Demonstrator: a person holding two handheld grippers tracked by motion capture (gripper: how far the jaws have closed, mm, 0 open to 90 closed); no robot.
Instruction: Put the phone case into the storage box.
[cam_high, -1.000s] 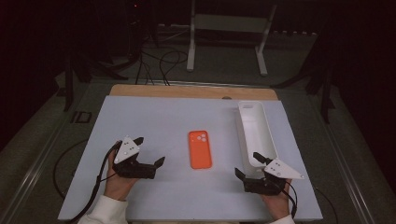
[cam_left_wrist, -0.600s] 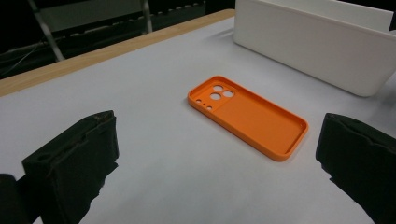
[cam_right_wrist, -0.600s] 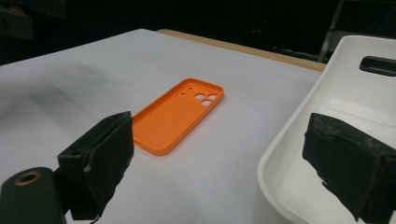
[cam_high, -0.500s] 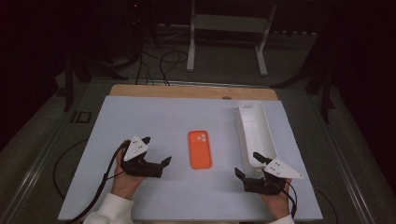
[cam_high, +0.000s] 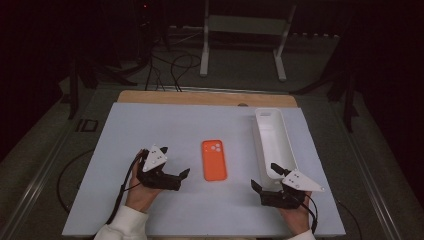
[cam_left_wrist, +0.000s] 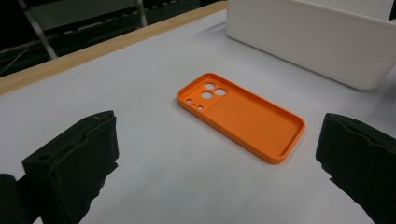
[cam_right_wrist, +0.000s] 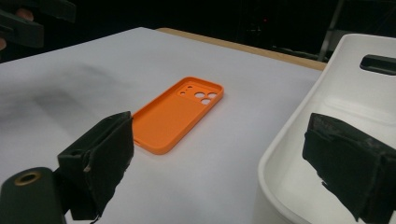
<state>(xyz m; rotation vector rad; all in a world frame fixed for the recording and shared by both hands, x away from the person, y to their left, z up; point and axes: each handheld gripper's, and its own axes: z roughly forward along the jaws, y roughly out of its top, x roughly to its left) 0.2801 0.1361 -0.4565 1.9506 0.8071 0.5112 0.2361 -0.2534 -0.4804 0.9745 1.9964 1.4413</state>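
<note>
Between wide-parted left gripper (cam_high: 176, 172) and tray (cam_high: 287, 150), orange phone case (cam_high: 214, 160), clear all round.

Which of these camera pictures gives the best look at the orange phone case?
The left gripper view: the orange phone case lies close and whole, open side up, camera holes and raised rim clear. The right gripper view shows it whole too, farther off. The high view shows it small, lying flat.

phone case (cam_left_wrist: 243, 121): orange, matt, smooth, looks like soft plastic | tray (cam_high: 272, 140): white plastic, smooth, slight sheen | table top (cam_high: 150, 125): pale matt sheet, smooth; far edge bare light wood | left gripper (cam_high: 175, 176) and right gripper (cam_high: 265, 179): black matt jaws, pads rough and foam-like, white plastic top plates
</note>
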